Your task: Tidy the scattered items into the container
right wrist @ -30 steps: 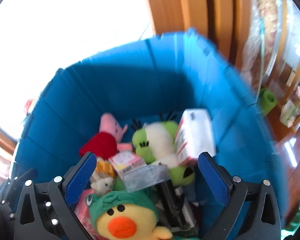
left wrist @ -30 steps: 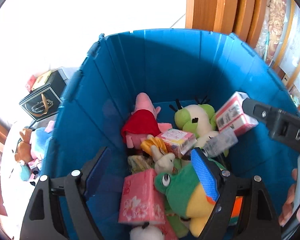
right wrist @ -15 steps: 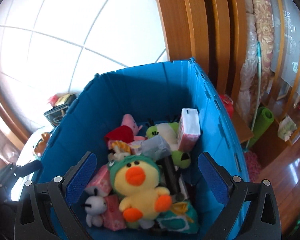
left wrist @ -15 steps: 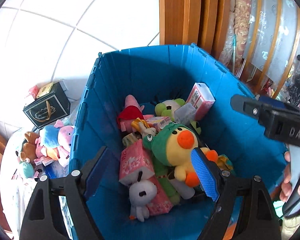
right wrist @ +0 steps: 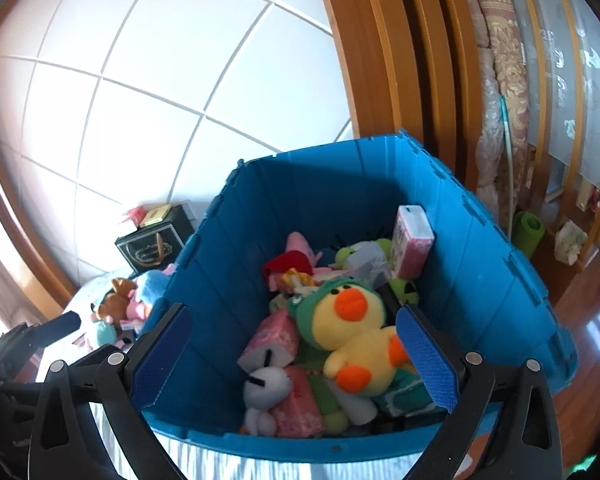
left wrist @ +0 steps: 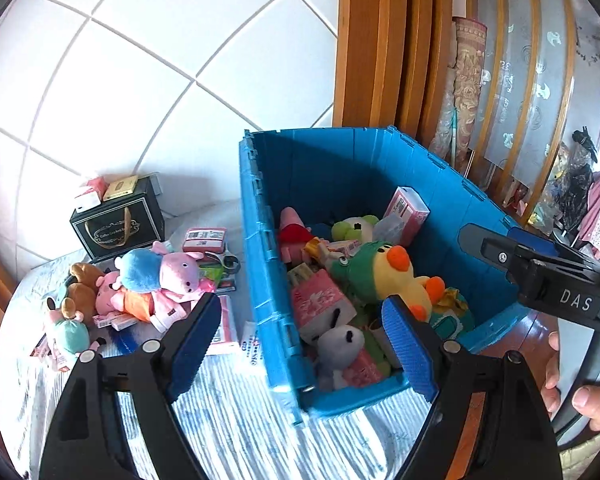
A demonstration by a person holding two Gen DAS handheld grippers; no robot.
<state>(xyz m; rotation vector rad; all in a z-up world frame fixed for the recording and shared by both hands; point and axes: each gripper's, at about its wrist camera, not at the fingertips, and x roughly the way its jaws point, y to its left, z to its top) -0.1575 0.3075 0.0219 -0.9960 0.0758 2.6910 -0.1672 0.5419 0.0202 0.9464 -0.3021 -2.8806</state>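
A blue plastic crate holds a yellow duck plush, pink packets, a white plush and other toys. My left gripper hangs open above the crate's near left corner, nothing between its blue pads. My right gripper is open too, above the crate's near wall, empty. In the left wrist view the right gripper shows at the right edge. Left of the crate lie scattered toys: a pink pig plush, a blue plush, a brown bear and flat packets.
A black gift box with small boxes on top stands by the tiled wall. The striped cloth covers the surface under the crate. Wooden door frames rise behind. A person's hand shows at the right.
Both grippers have pulled back and risen out of the crate, staying open. The whole crate and the scattered toys on its left have come into view.
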